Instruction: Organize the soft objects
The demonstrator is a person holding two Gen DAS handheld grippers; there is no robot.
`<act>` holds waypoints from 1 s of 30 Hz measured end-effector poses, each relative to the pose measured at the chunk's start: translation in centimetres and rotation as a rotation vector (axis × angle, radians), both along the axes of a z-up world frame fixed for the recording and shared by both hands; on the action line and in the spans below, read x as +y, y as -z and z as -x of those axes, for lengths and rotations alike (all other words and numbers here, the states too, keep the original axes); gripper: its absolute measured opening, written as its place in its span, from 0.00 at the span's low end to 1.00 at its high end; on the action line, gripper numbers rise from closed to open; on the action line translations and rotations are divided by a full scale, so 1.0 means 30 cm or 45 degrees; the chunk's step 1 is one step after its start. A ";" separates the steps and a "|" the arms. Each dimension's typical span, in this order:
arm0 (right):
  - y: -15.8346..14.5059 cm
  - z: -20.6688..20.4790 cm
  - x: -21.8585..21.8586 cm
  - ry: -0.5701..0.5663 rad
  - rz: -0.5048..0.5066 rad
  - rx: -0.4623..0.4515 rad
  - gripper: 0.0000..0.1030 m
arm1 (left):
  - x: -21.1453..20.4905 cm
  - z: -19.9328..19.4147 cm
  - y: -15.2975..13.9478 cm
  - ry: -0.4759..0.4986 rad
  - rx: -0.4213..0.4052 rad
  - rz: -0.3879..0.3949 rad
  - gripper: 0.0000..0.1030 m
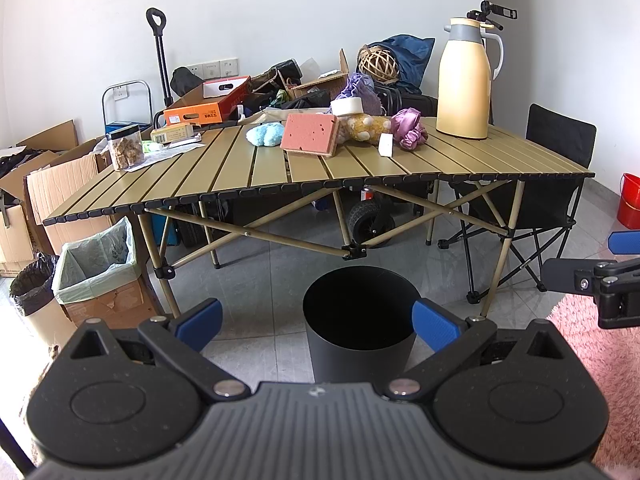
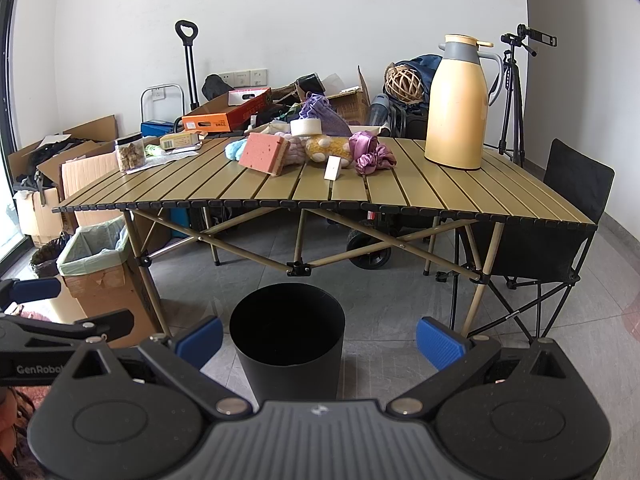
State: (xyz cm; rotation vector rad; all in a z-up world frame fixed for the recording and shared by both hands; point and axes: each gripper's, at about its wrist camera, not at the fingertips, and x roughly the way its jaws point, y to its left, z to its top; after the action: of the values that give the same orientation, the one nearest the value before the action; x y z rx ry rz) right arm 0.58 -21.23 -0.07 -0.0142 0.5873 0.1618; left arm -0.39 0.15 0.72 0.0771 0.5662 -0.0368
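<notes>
Soft things lie in a cluster at the far side of the slatted table (image 1: pixel 248 176) (image 2: pixel 400 200): a pink sponge (image 1: pixel 309 135) (image 2: pixel 264 153), a light blue fluffy piece (image 1: pixel 264 135) (image 2: pixel 233 149), a yellow spotted plush (image 1: pixel 366 125) (image 2: pixel 326 147), a purple satin scrunchie (image 1: pixel 409 127) (image 2: pixel 370 152), a white foam roll (image 1: pixel 346 106) (image 2: pixel 306 126) and a small white block (image 1: pixel 386 145) (image 2: pixel 333 168). A black bin (image 1: pixel 360 320) (image 2: pixel 288 328) stands on the floor in front. My left gripper (image 1: pixel 318 322) and right gripper (image 2: pixel 319 340) hang open and empty above the bin, well short of the table.
A tall yellow thermos (image 1: pixel 464 80) (image 2: pixel 458 104) stands at the table's right. A snack jar (image 1: pixel 126 147) and small boxes sit at its left. Lined cardboard bins (image 1: pixel 100 268) stand at the left, a black folding chair (image 1: pixel 556 184) at the right, a pink rug (image 1: pixel 600 360) nearby.
</notes>
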 end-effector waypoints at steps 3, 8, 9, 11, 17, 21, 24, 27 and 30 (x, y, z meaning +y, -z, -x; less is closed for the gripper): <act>-0.001 -0.001 0.000 0.001 -0.001 -0.001 1.00 | 0.000 -0.001 0.003 -0.001 0.000 0.001 1.00; -0.012 -0.010 -0.005 0.014 0.003 -0.019 1.00 | 0.005 -0.003 -0.007 -0.002 -0.009 0.005 1.00; -0.018 -0.015 -0.008 0.020 0.005 -0.030 1.00 | 0.006 -0.006 -0.012 -0.003 -0.012 0.008 1.00; -0.022 -0.027 -0.012 0.025 0.009 -0.044 1.00 | 0.009 -0.016 -0.023 -0.005 -0.018 0.012 1.00; -0.027 -0.080 -0.017 0.030 0.015 -0.067 1.00 | 0.006 -0.066 -0.032 0.002 -0.025 0.008 1.00; -0.021 -0.126 -0.021 0.033 0.015 -0.072 1.00 | 0.009 -0.111 -0.022 0.004 -0.041 -0.003 1.00; -0.021 -0.163 -0.022 0.035 0.013 -0.081 1.00 | 0.002 -0.151 -0.028 0.003 -0.051 -0.003 1.00; -0.018 -0.206 -0.022 0.036 0.010 -0.083 1.00 | -0.007 -0.191 -0.032 0.005 -0.066 0.004 1.00; -0.014 -0.244 -0.023 0.036 0.006 -0.084 1.00 | -0.012 -0.232 -0.031 0.006 -0.073 0.009 1.00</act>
State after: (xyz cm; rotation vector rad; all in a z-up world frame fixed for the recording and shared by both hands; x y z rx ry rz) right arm 7.92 -21.91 0.33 -0.0156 0.5216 0.1323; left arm 6.57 -0.21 1.64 0.0726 0.5085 -0.0408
